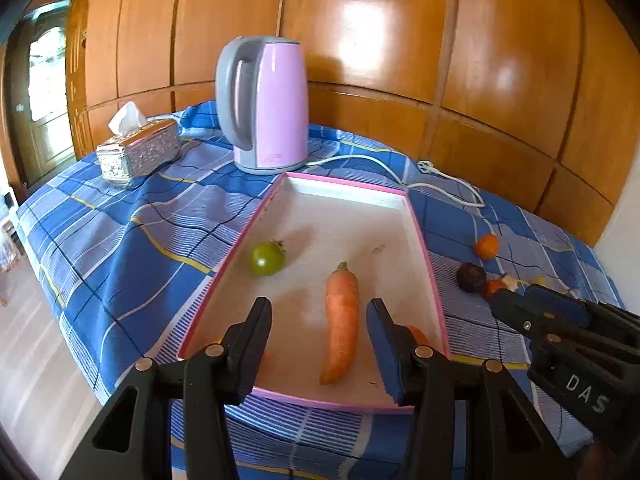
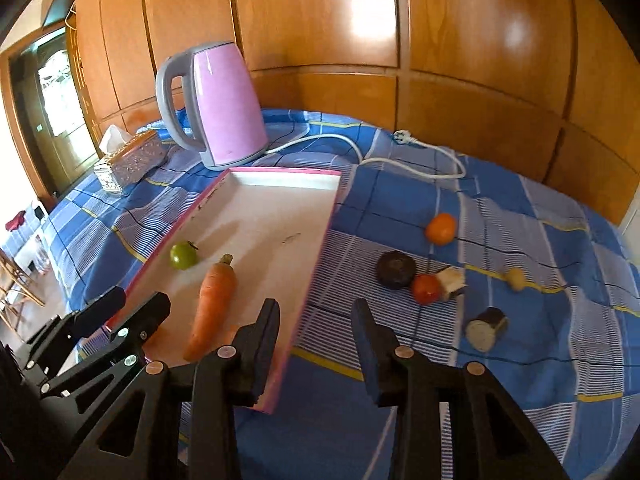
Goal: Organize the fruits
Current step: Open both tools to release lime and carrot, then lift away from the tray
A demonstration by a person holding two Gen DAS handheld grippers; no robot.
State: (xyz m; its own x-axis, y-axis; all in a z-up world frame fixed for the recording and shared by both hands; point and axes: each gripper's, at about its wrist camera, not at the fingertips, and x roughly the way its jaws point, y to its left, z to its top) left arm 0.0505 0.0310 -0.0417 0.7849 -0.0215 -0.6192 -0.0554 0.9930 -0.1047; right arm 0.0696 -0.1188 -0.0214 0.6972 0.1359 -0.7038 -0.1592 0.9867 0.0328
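Observation:
A white tray with a pink rim (image 1: pixel 424 240) (image 2: pixel 316 256) lies on the blue checked cloth. In it are a green tomato (image 1: pixel 267 258) (image 2: pixel 183 255) and a carrot (image 1: pixel 341 320) (image 2: pixel 212 304). My left gripper (image 1: pixel 320 312) hovers over the tray, open, its fingers either side of the carrot without touching it. My right gripper (image 2: pixel 316 308) is open and empty over the tray's right rim. On the cloth to the right lie an orange fruit (image 2: pixel 441 229), a dark purple round fruit (image 2: pixel 396 269), a red tomato (image 2: pixel 426 289), a small yellow piece (image 2: pixel 516 279) and a cut cylinder piece (image 2: pixel 486 328).
A pink kettle (image 1: pixel 268 104) stands behind the tray, its white cord (image 2: pixel 400 160) and plug trailing across the cloth. A silver tissue box (image 1: pixel 138 152) sits at the far left. Wooden panels back the table, and the floor drops off at the left edge.

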